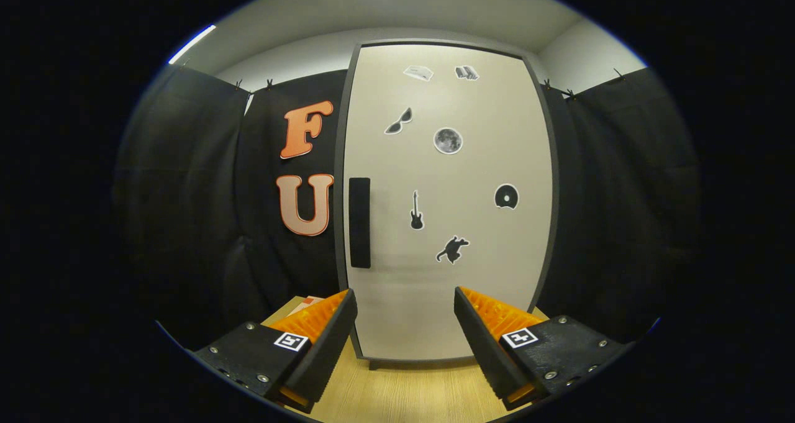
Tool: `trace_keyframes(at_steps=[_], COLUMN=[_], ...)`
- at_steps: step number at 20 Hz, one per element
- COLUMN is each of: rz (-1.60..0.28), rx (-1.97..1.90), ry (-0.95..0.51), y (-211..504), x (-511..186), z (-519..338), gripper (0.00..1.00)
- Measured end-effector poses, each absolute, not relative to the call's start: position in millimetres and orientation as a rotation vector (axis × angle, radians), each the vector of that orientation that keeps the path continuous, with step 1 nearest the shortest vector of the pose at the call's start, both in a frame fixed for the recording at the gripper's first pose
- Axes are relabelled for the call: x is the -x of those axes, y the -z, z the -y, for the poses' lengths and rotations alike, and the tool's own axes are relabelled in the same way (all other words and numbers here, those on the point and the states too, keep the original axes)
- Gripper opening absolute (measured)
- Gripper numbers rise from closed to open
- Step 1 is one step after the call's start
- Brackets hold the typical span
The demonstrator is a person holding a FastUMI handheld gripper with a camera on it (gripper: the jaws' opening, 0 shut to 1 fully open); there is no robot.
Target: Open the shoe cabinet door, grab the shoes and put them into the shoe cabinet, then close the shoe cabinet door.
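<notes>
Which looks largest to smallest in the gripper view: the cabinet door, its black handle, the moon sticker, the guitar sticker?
1. Cabinet door, shut.
2. Black handle.
3. Moon sticker and guitar sticker: too alike to rank, one round, one tall and thin.
The open gripper holds nothing.

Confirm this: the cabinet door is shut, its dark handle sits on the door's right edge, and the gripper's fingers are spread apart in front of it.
One detail is wrong. The gripper view shows the dark handle on the left edge of the cabinet door, not the right. The rest holds: the door is shut and the gripper has its fingers spread apart in front of it, holding nothing.
</notes>
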State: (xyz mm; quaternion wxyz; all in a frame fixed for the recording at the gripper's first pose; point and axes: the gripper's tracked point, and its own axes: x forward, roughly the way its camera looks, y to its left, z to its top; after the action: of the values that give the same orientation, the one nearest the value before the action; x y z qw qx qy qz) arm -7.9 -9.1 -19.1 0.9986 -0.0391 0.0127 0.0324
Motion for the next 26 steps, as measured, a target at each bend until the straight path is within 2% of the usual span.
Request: trace_keyframes(at_steps=[11,26], rz=[0.033,0.016], rx=[0.07,0.078], ry=[0.048,0.04], y=[-7,-4], x=[130,144], z=[59,51], gripper=[0.97,0.98])
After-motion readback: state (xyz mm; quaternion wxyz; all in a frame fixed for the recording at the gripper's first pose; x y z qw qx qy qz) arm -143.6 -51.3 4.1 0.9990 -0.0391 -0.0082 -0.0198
